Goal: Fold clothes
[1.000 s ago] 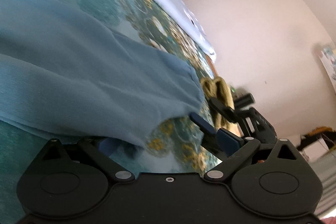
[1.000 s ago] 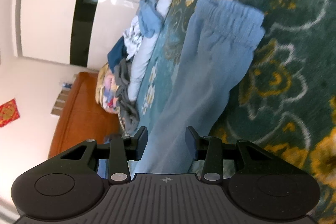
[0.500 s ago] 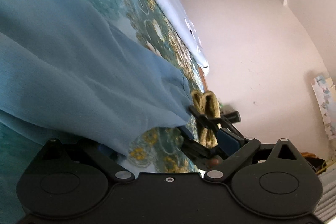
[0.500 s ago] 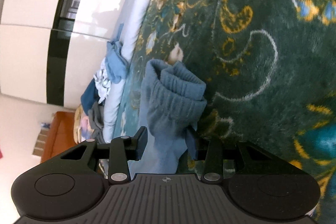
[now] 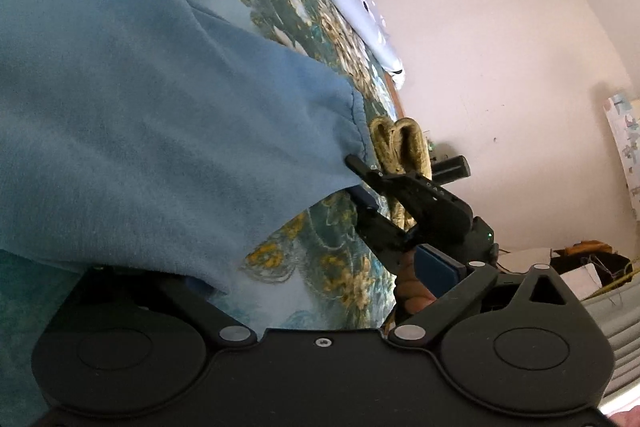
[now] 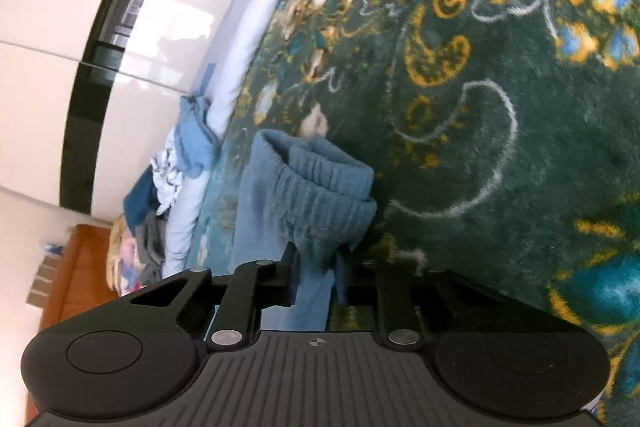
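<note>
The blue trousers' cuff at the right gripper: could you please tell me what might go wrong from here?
1. The right gripper is closing on only a bunched edge of the ribbed cuff. It may catch just one layer, or the cuff may slip out when lifted.
2. The left gripper is open, and the blue trousers merely drape over one of its fingers. A pull from the right alone could drag them crooked across the patterned blanket.
</note>
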Motion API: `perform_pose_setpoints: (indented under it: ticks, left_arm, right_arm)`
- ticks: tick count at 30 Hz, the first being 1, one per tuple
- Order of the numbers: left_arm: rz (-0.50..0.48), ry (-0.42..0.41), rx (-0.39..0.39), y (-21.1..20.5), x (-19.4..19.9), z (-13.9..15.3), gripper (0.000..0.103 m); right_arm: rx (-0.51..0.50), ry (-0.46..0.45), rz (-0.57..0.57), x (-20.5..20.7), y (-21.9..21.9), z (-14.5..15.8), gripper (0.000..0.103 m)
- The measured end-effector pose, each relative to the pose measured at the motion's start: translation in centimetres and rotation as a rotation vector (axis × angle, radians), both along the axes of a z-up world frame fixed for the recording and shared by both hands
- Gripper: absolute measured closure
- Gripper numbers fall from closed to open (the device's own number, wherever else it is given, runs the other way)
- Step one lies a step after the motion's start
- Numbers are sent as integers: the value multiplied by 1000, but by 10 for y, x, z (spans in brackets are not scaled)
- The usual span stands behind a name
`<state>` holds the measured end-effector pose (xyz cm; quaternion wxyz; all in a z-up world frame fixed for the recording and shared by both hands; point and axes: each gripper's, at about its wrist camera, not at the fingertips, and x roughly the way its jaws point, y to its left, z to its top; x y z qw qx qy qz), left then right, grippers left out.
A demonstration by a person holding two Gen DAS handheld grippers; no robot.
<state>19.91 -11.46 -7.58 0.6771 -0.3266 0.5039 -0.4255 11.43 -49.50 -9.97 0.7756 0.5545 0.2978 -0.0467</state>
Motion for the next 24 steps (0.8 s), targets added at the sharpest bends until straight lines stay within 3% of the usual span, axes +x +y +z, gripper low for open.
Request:
perform_pose_setpoints:
  ticks: [9,13,20,24]
  left_arm:
    - [63,-15,10,22,-11,6,4]
    - [120,-28,9,42,-19,12,4]
    - [241,-66,-68,84,-36,23,4]
    - [326,-128,-55,106,-44,37,2]
  right_arm:
    - [-50,-51,50,-25,-5,24,73]
    - [-66,-63,61,-33,-4,31,71]
    - [-87,-47,85,-37,8,48,70]
    - [-100,-67,117,-35,23,61,67]
